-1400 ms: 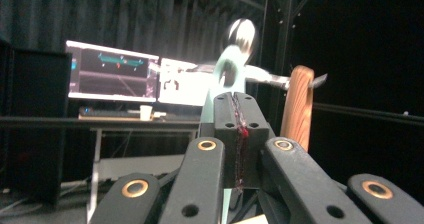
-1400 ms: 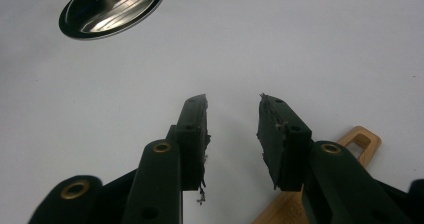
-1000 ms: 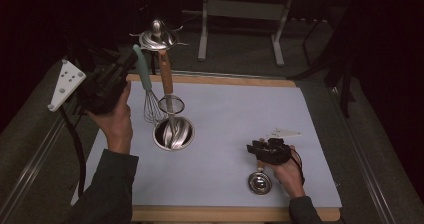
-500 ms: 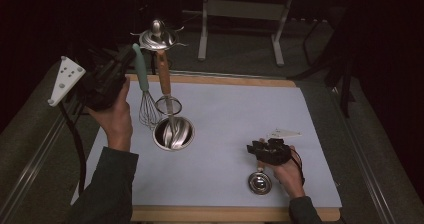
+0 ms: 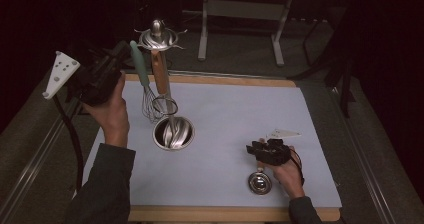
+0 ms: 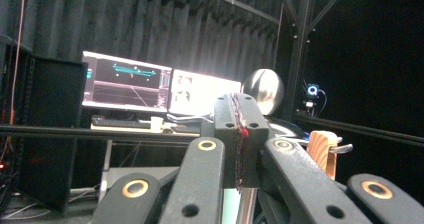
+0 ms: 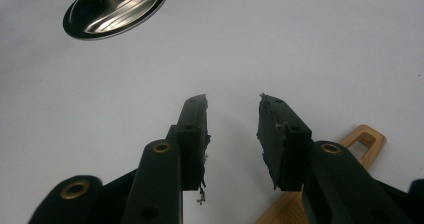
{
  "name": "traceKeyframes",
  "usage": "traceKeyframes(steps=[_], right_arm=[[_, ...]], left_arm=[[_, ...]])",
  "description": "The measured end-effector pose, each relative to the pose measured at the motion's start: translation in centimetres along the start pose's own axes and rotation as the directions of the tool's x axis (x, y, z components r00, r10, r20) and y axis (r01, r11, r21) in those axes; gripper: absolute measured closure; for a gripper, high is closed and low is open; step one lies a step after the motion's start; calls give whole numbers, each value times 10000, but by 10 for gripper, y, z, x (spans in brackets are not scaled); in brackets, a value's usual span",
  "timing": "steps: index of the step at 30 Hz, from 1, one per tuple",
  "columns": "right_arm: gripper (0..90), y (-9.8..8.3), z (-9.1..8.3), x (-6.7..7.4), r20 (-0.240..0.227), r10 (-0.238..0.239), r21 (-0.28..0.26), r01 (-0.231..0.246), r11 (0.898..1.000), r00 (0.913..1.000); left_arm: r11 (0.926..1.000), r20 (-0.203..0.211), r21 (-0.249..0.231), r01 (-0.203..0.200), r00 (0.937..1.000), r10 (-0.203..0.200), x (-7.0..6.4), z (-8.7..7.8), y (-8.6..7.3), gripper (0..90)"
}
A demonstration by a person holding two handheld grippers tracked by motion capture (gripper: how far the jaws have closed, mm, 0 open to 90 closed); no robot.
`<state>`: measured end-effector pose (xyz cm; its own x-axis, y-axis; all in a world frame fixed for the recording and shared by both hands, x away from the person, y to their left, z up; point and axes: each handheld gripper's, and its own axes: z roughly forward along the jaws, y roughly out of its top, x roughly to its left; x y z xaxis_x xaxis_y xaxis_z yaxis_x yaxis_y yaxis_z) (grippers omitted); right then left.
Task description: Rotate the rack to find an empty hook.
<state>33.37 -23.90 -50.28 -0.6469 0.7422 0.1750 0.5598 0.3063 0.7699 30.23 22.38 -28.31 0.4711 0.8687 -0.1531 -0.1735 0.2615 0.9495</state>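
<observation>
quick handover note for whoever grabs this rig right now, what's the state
Left tool: shut, nothing visible between the pads, raised beside the top of the teal-handled wire whisk; contact cannot be told.
Right tool: open, empty, low over the pale grey mat.
Things: the whisk and a wooden-handled ring utensil are up at the steel utensil stand. A small round metal scoop with wooden handle lies on the mat by the right hand.
Done: two utensils at the stand.
Left: probably pick up the scoop and hang it too.

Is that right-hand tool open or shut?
Open. In its own view the right tool's two black jaws stand apart over the bare white mat, gripping nothing.
</observation>
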Motion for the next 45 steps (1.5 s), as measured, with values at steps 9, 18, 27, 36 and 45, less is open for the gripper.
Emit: traceKeyframes(steps=[9, 18, 27, 36, 45], right_arm=[[636, 0, 0, 0, 19, -19, -6, 19, 10000, 10000], [636, 1, -2, 0, 4, -59, -82, 59, 9999, 10000], [636, 1, -2, -1, 46, -51, -80, 52, 10000, 10000], [636, 0, -2, -1, 39, -61, -66, 61, 10000, 10000], [637, 1, -4, -2, 31, 5, -158, -5, 9999, 10000]], left_arm=[[9998, -333, 167, -122, 9994, 127, 3, 6, -1, 900], [9992, -607, 367, -179, 9980, 201, 8, 12, 0, 900], [9971, -882, 719, -262, 9956, 325, 12, 22, 2, 900], [9967, -889, 807, -82, 9959, 154, 16, 28, 2, 900], [9938, -980, 1097, -159, 9948, 267, 18, 34, 5, 900]])
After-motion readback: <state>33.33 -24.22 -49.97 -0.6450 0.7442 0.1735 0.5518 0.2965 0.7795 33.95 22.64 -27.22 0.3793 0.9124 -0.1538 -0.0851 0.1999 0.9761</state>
